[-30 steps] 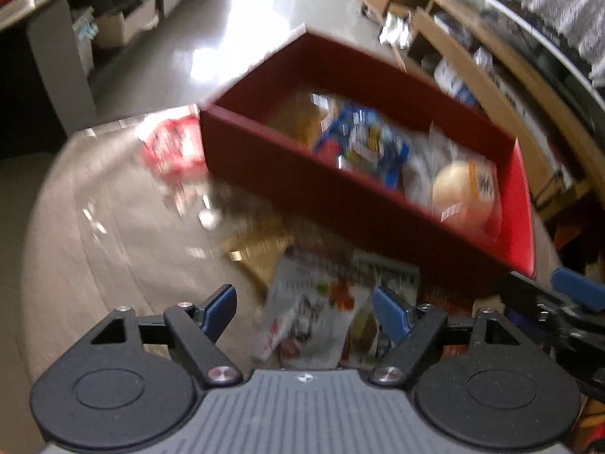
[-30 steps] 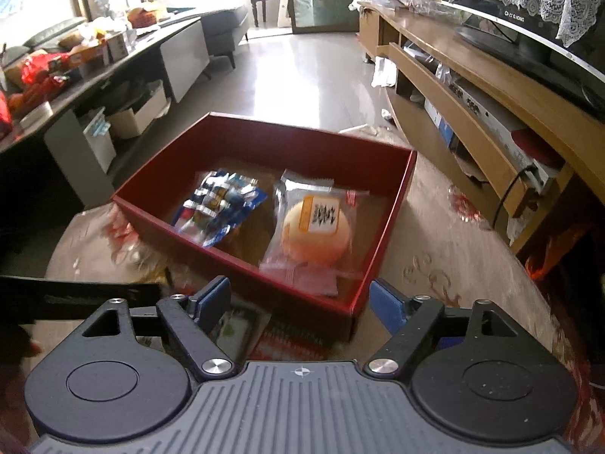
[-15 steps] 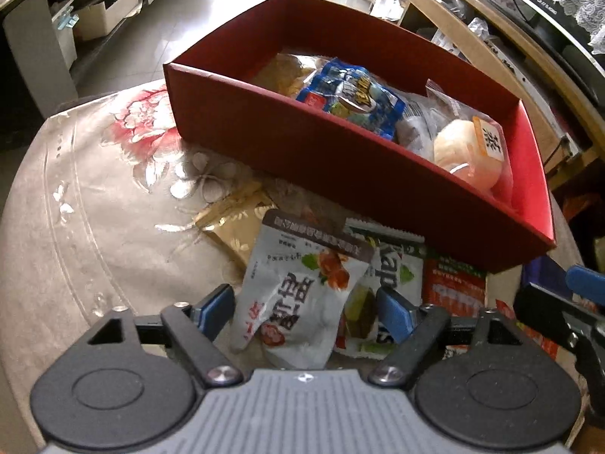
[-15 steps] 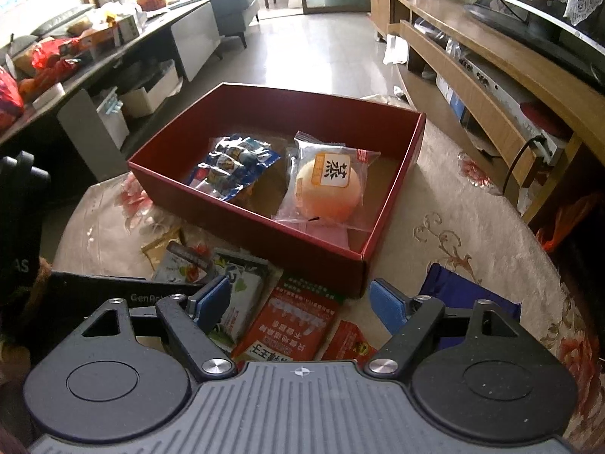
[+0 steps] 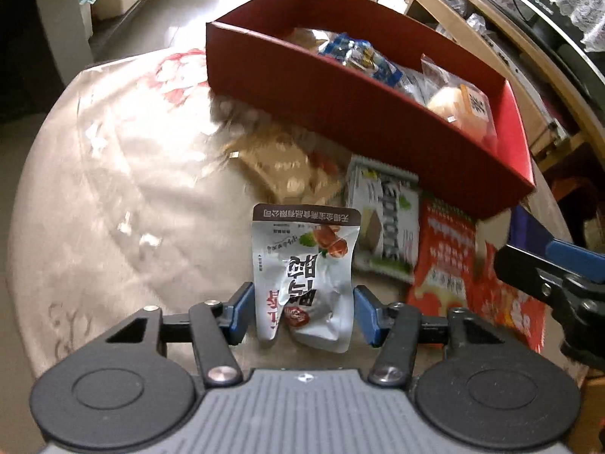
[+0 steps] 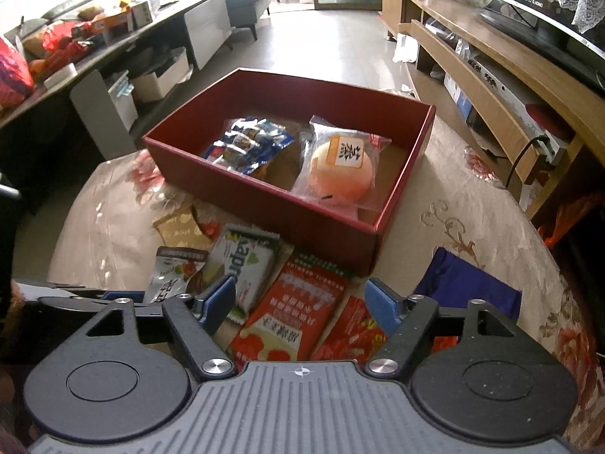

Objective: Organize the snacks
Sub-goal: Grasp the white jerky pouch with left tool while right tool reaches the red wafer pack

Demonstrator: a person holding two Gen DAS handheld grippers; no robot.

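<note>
Green-white wafer pack (image 6: 245,265) lettered "Napo"

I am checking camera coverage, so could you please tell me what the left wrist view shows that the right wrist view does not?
Only the left wrist view shows the left gripper closing around the white date packet. Only the right wrist view shows the blue cloth and the right gripper closing above the red packet. Both show the red box holding the round bun.
</note>
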